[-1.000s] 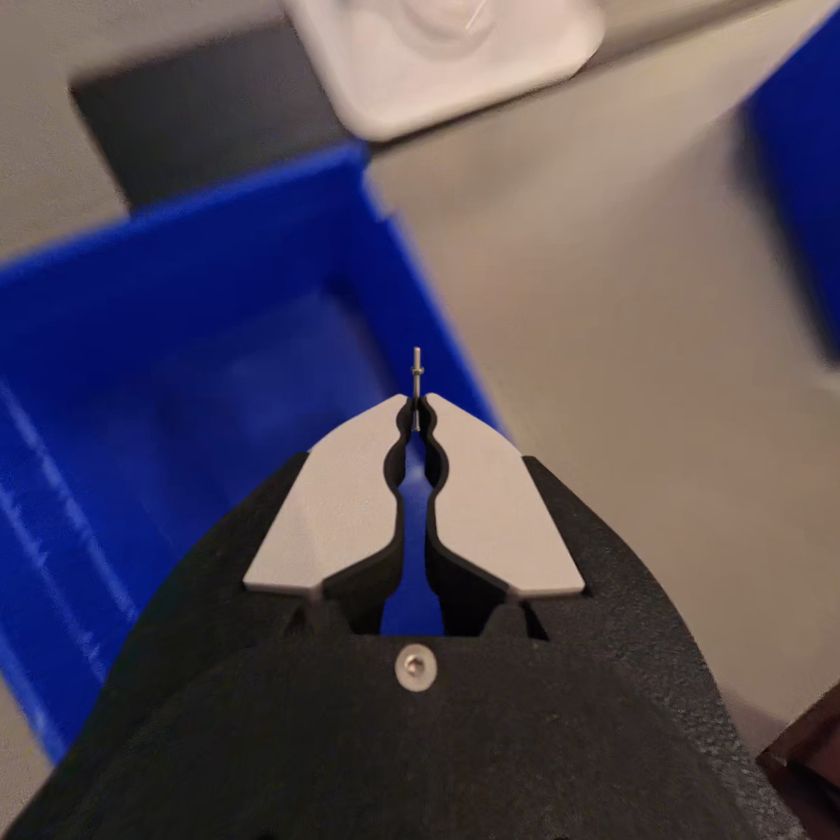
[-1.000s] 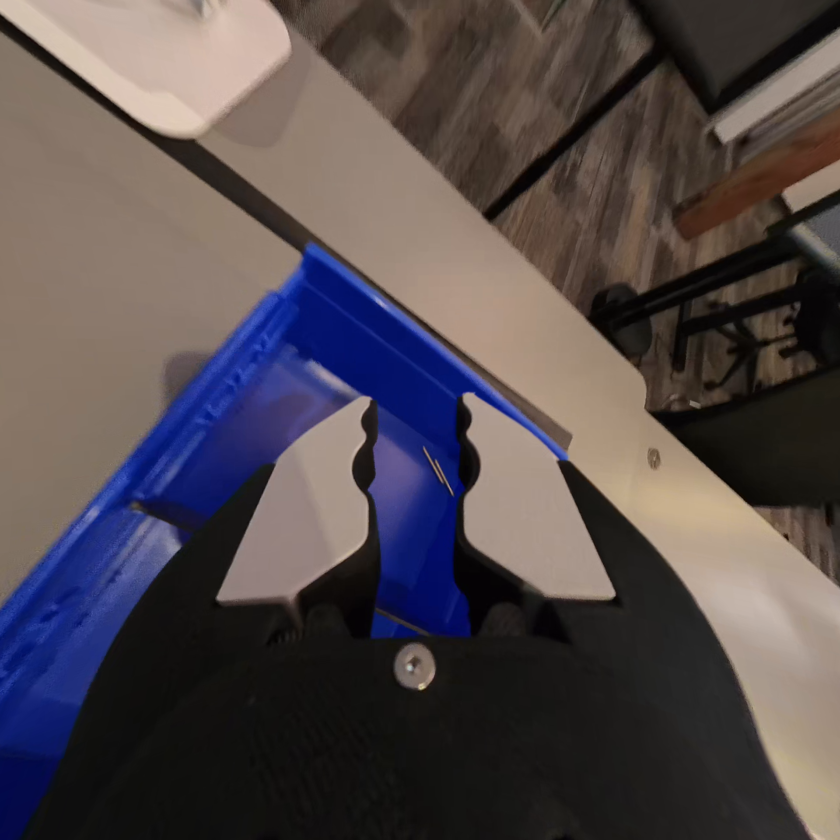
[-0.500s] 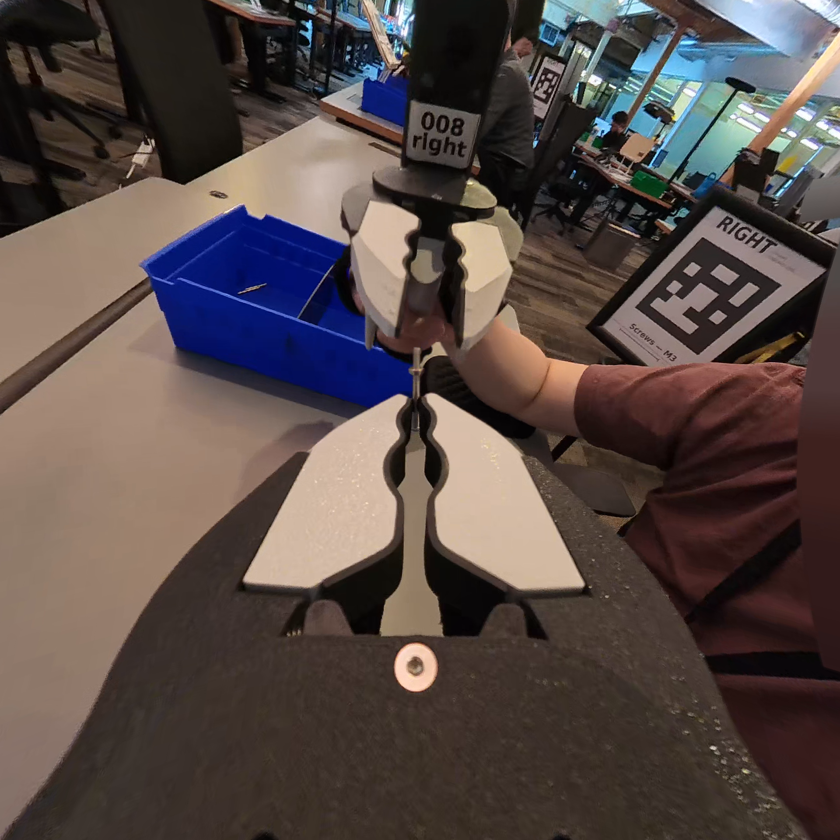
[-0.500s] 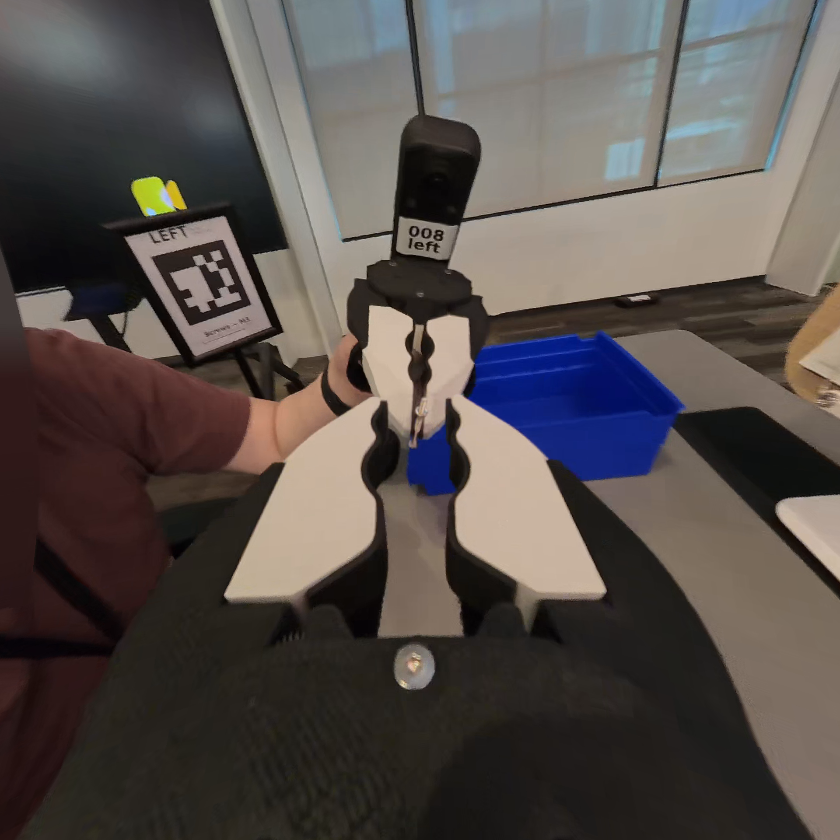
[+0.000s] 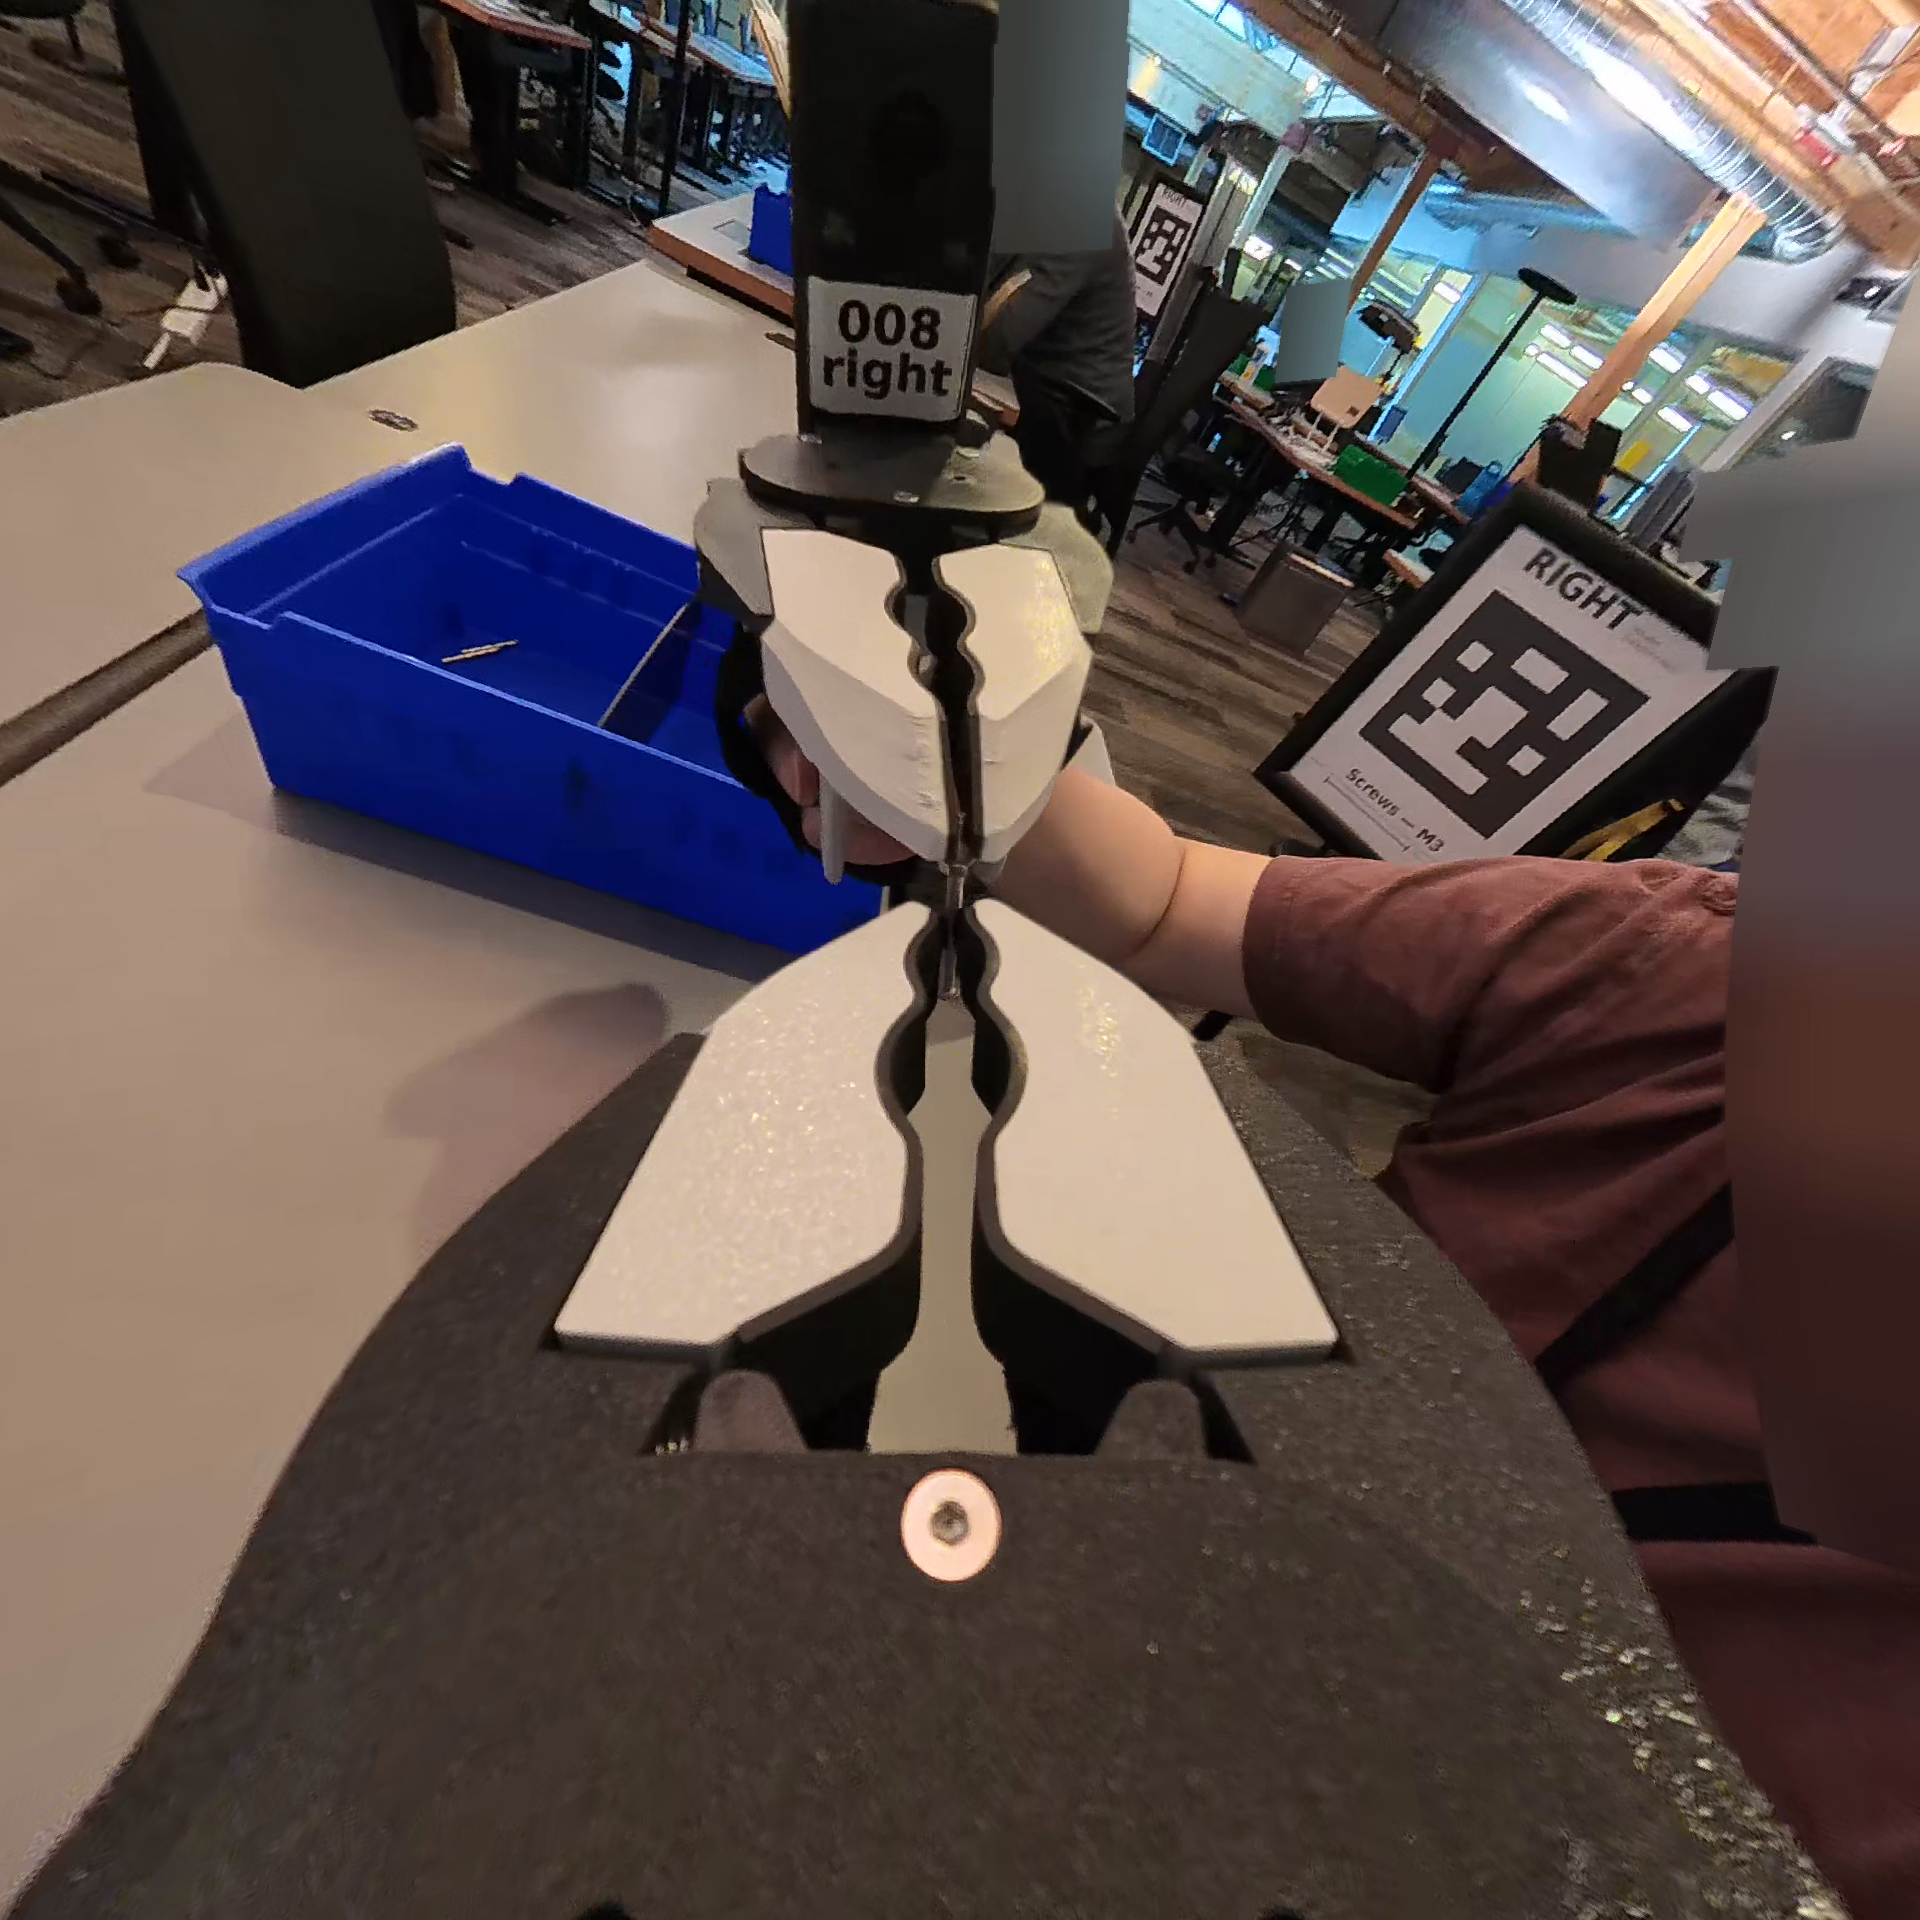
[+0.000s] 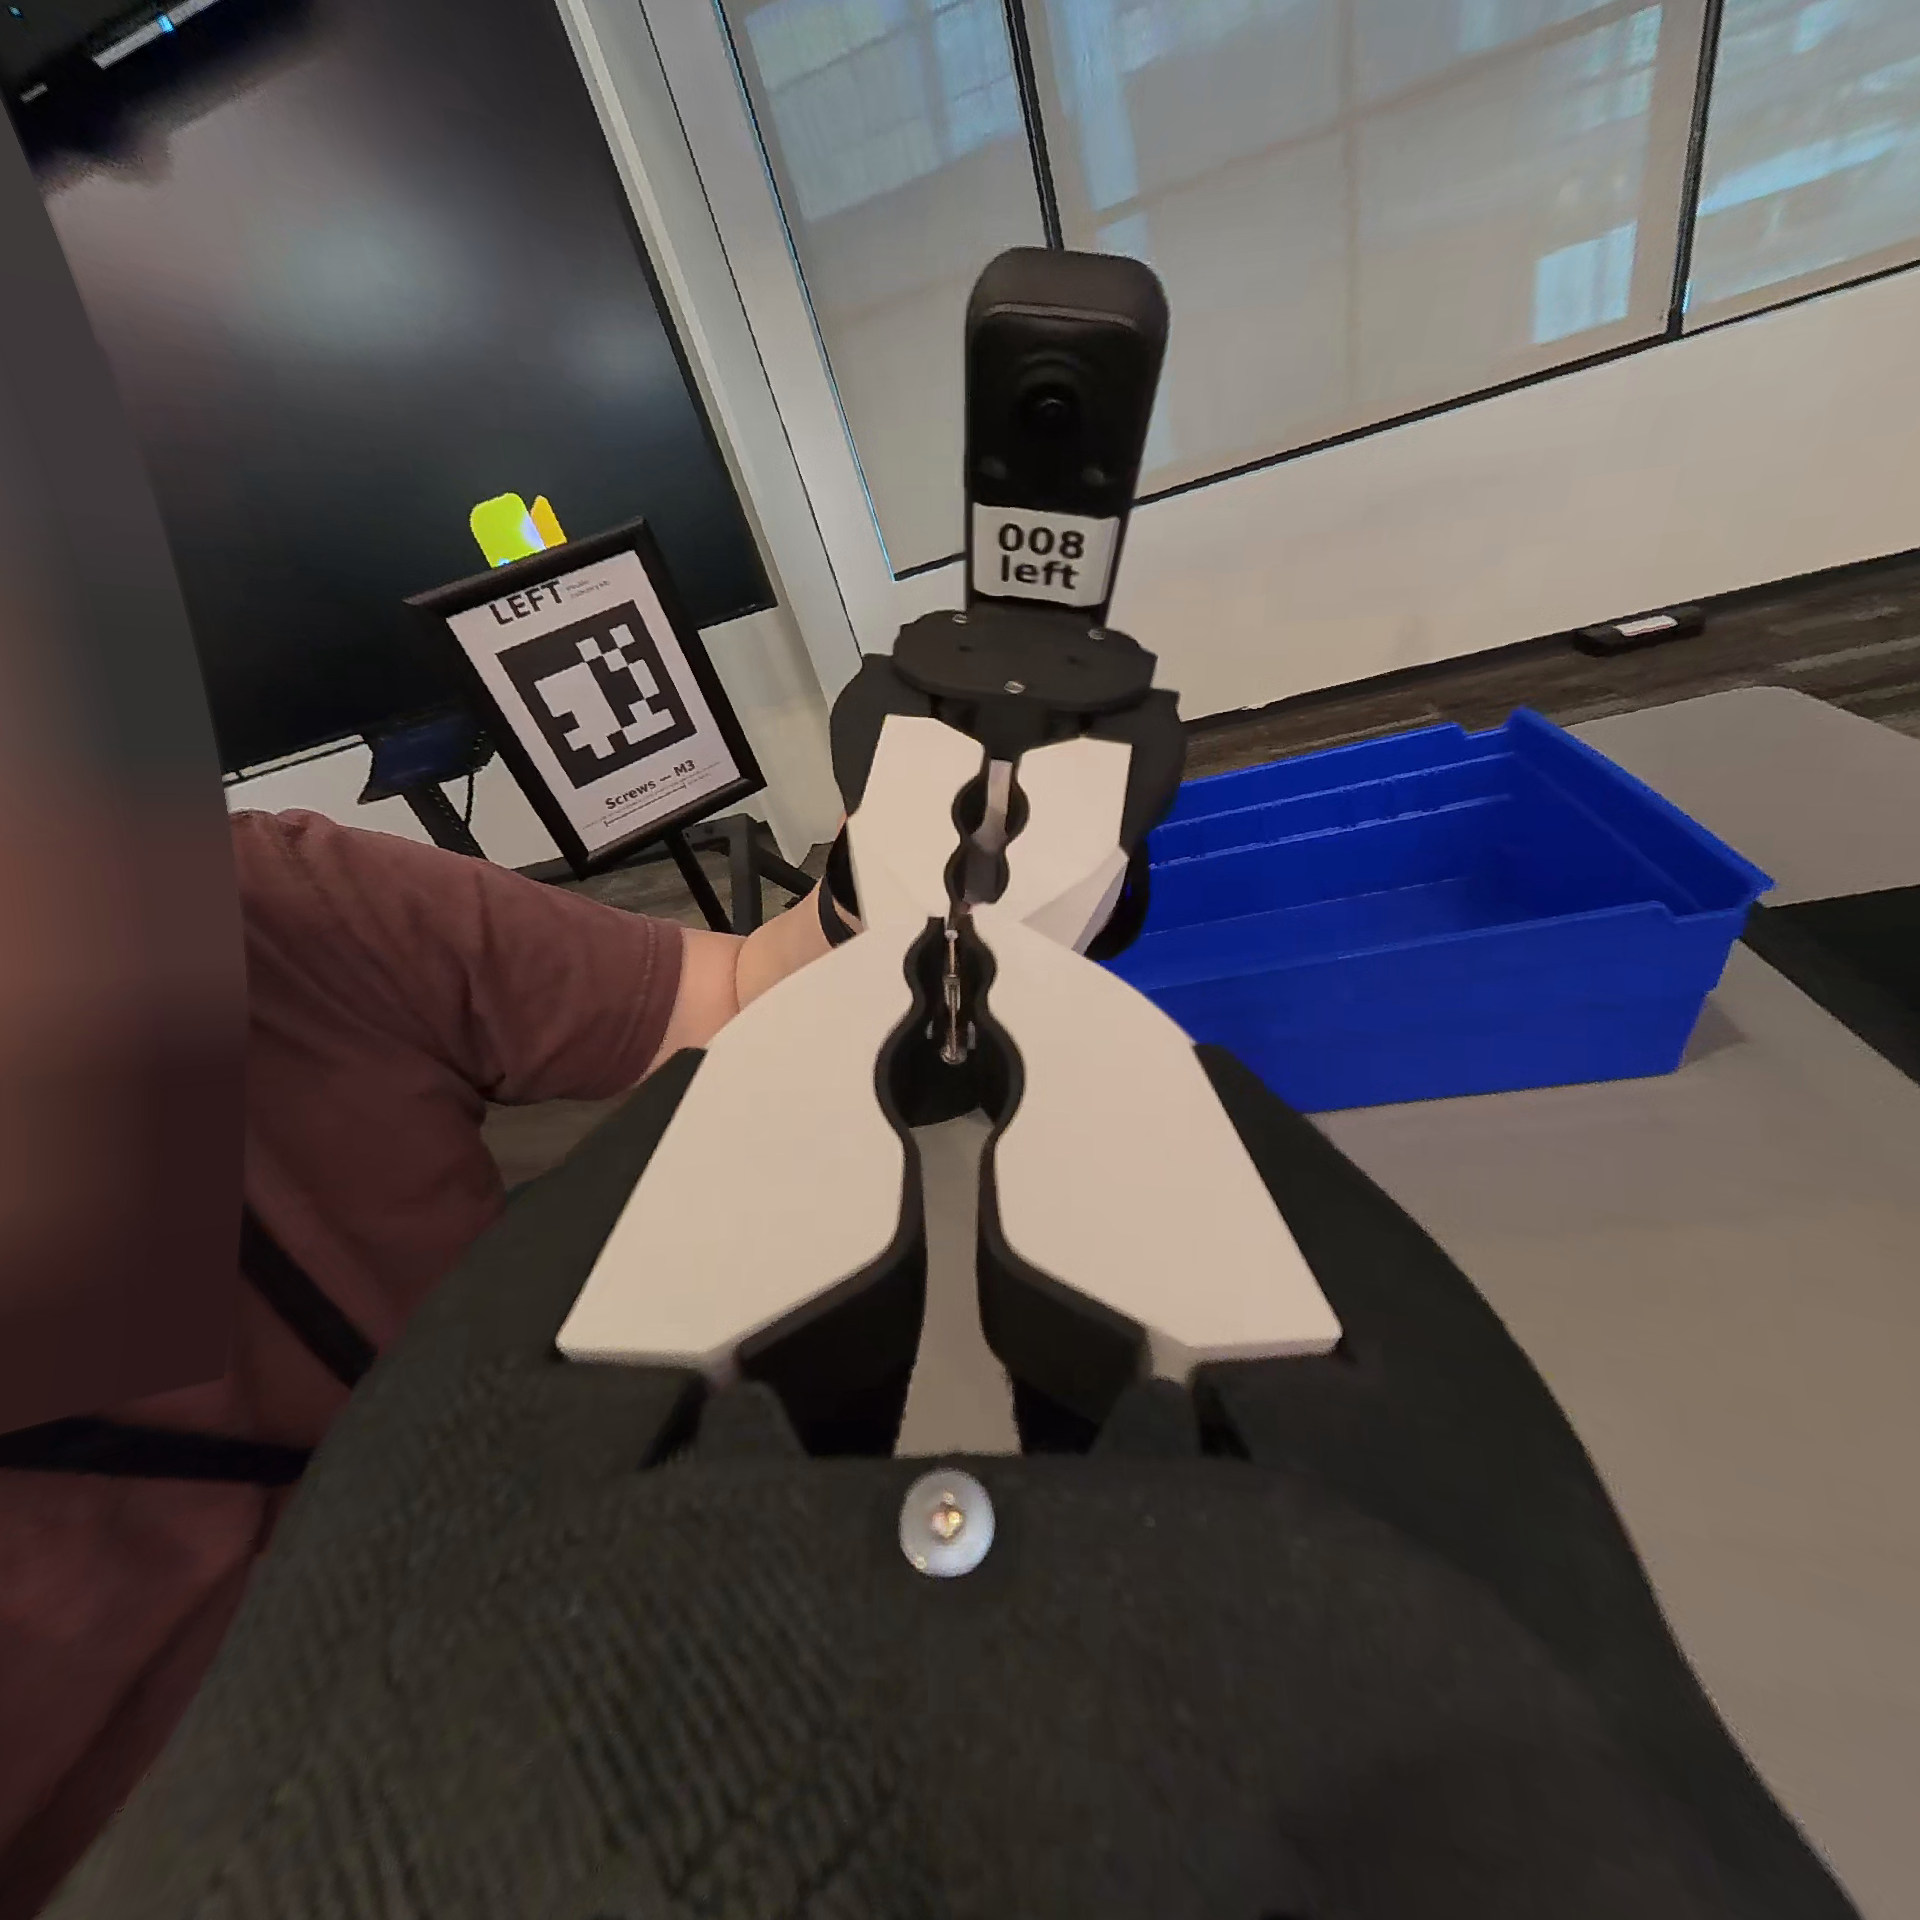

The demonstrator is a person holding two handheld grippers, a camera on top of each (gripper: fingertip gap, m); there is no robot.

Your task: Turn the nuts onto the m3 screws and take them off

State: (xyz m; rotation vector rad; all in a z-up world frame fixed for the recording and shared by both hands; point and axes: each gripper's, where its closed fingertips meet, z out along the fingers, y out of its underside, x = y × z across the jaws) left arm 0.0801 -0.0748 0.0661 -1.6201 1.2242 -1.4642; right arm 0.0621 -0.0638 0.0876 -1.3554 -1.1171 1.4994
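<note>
A thin M3 screw [image 5: 948, 883] is held in the air between my two grippers, which face each other tip to tip over the grey table [image 5: 208, 1039]. My left gripper [image 5: 948, 912] is shut on one end of the screw. My right gripper [image 5: 951, 847] is closed on the other end. In the right wrist view the screw [image 6: 951, 997] runs back along the channel between the right gripper's [image 6: 951, 927] fingers, with the left gripper [image 6: 966, 902] just beyond. The nut is too small to make out.
A blue bin [image 5: 416, 717] stands on the table at the left with a loose screw [image 5: 478, 652] in it. Another blue bin [image 6: 1455, 997] stands behind the left gripper. Framed marker signs [image 5: 1496, 707] [image 6: 603, 707] stand off the table. The person's forearm [image 5: 1143, 894] and maroon sleeve are close. My two grippers' fingertips are within a few centimetres of each other.
Both grippers swung up from the bins to face each other. The right gripper, open half a second ago, has moved in and closed on the free end of the screw.
</note>
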